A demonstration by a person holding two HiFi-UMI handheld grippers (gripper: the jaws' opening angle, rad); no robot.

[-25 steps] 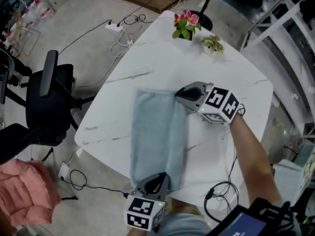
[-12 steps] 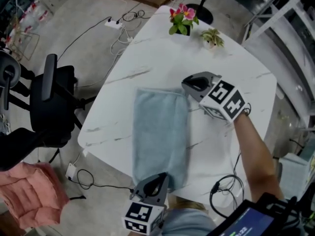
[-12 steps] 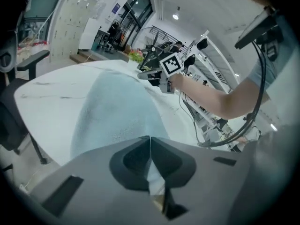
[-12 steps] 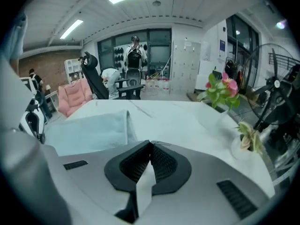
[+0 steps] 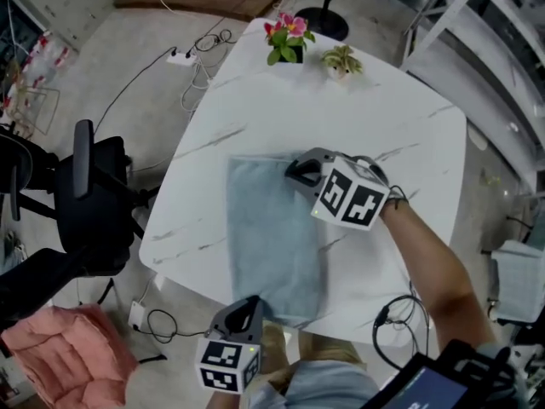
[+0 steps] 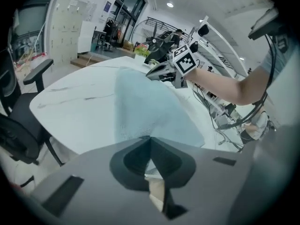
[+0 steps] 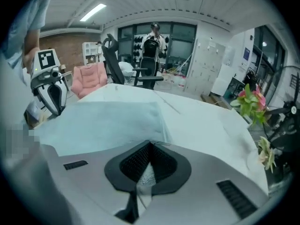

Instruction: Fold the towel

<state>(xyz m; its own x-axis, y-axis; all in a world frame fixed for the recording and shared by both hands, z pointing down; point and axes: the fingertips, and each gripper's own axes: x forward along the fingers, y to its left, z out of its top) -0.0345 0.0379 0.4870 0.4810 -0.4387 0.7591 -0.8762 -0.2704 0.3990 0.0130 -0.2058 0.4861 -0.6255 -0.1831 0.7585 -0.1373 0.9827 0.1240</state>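
A white surface veined with grey is shown. A pale blue towel is spread flat on its left half, reaching the near edge. A pink-flowered plant and a small green plant are set side by side at the far corner.
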